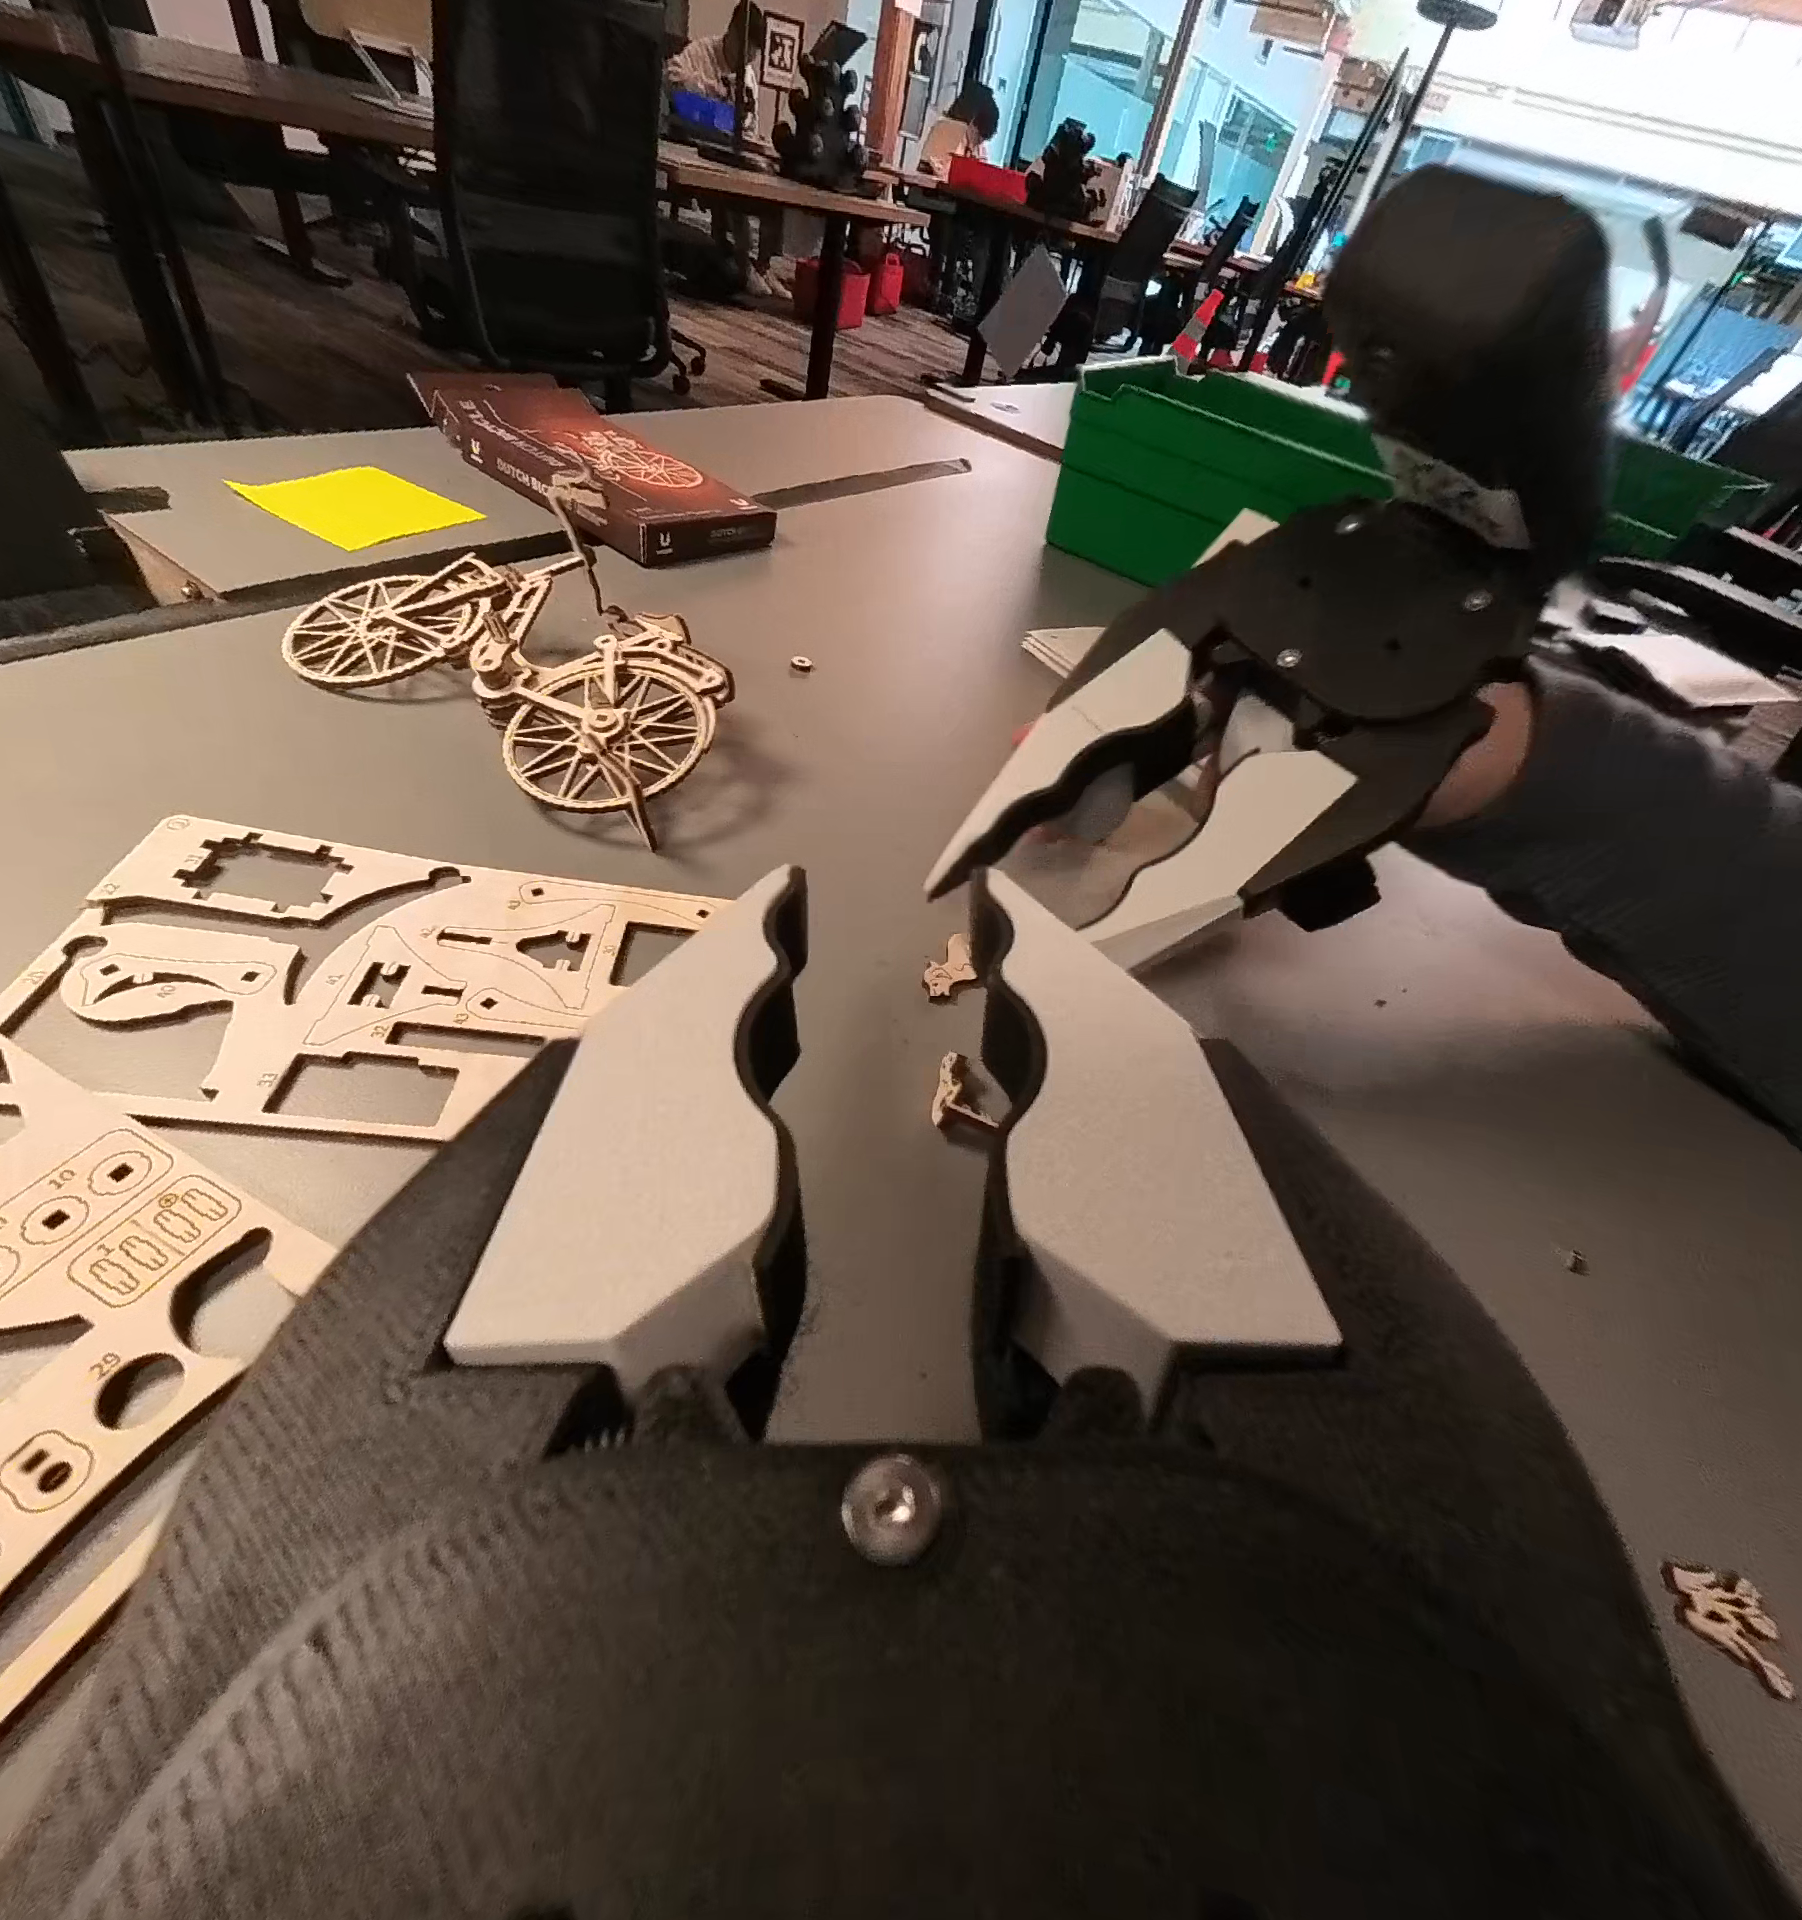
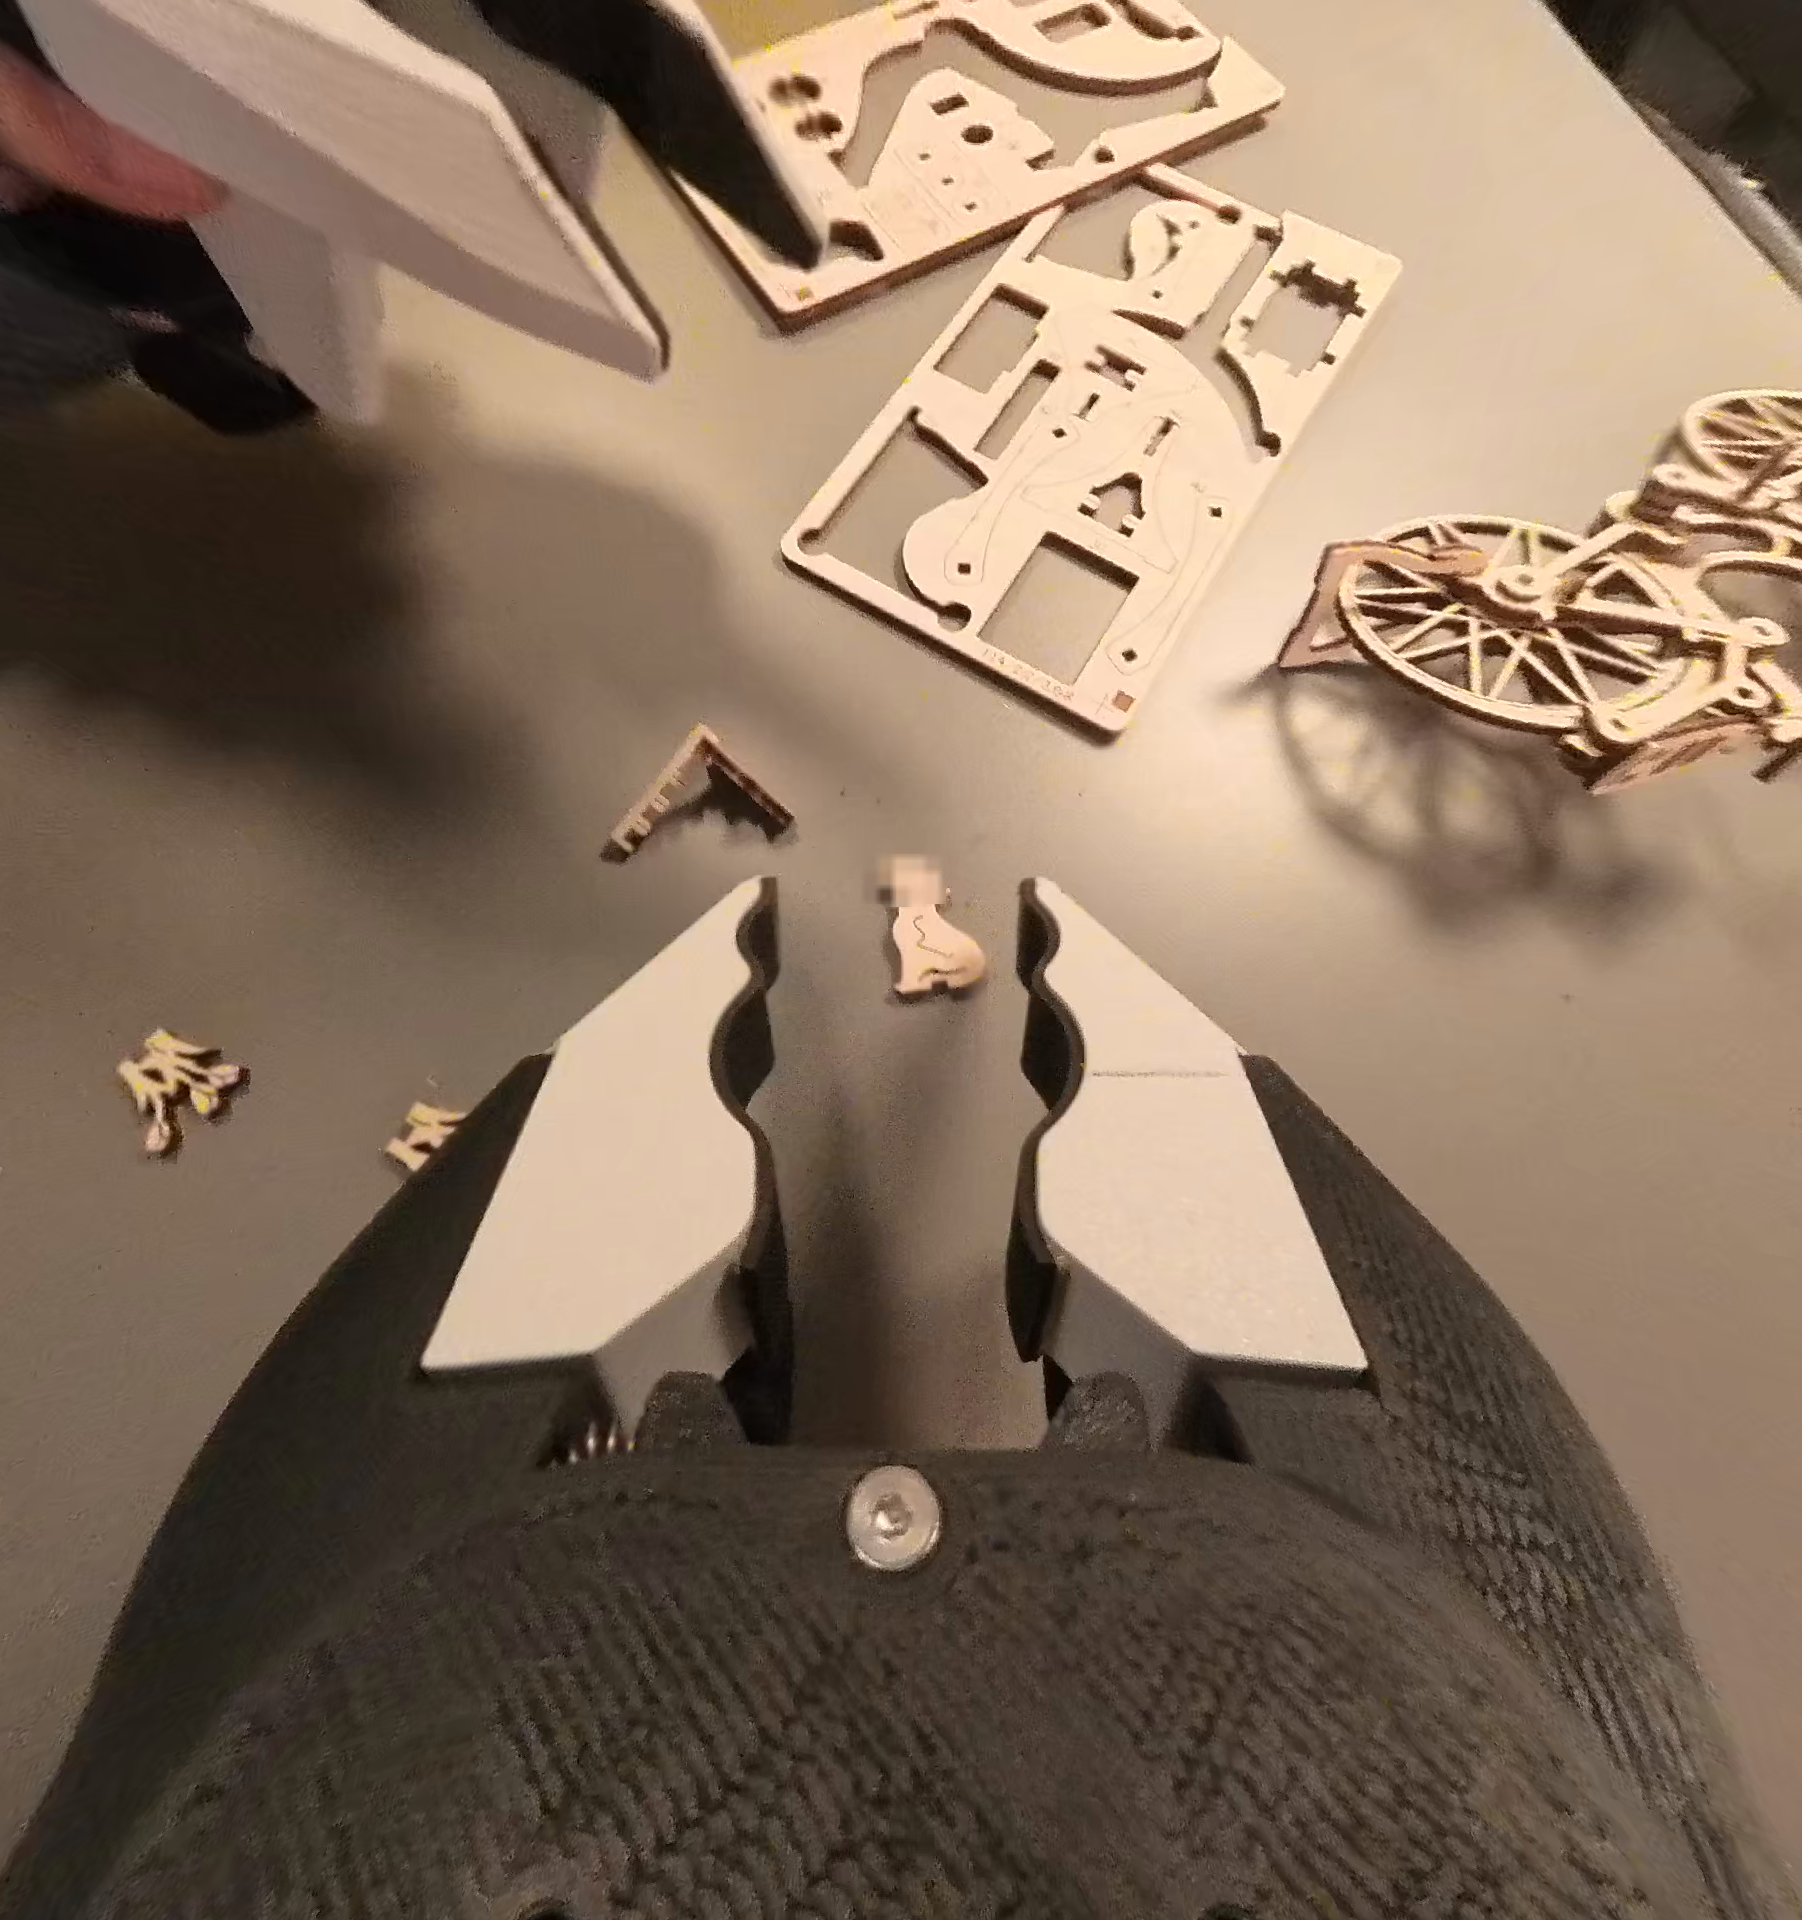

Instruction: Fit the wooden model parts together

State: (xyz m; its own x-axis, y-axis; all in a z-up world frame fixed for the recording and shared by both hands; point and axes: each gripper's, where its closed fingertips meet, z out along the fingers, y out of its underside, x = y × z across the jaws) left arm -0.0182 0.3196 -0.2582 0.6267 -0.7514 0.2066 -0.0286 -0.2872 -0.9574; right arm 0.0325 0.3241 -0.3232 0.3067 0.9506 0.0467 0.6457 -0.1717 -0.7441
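Note:
My right gripper (image 2: 897,883) is open and low over the grey table (image 2: 1240,935). A small flat wooden figure piece (image 2: 933,956) lies on the table between its fingertips, and neither pad touches it. An L-shaped wooden part (image 2: 699,790) lies just ahead to the left. My left gripper (image 1: 889,878) is open and holds nothing. Two small wooden pieces (image 1: 949,966) (image 1: 964,1091) lie on the table beside its right finger (image 1: 1105,1091). The right gripper (image 1: 1032,920) shows open just beyond it. The left gripper (image 2: 720,301) shows at the upper left of the right wrist view.
A built wooden bicycle model (image 1: 533,665) (image 2: 1603,623) stands on the table. Two punched wooden part sheets (image 1: 357,966) (image 1: 45,1299) lie at the left. A dark kit box (image 1: 606,468), a yellow sheet (image 1: 357,504) and a green bin (image 1: 1209,468) are farther back. Loose scraps (image 2: 180,1086) lie about.

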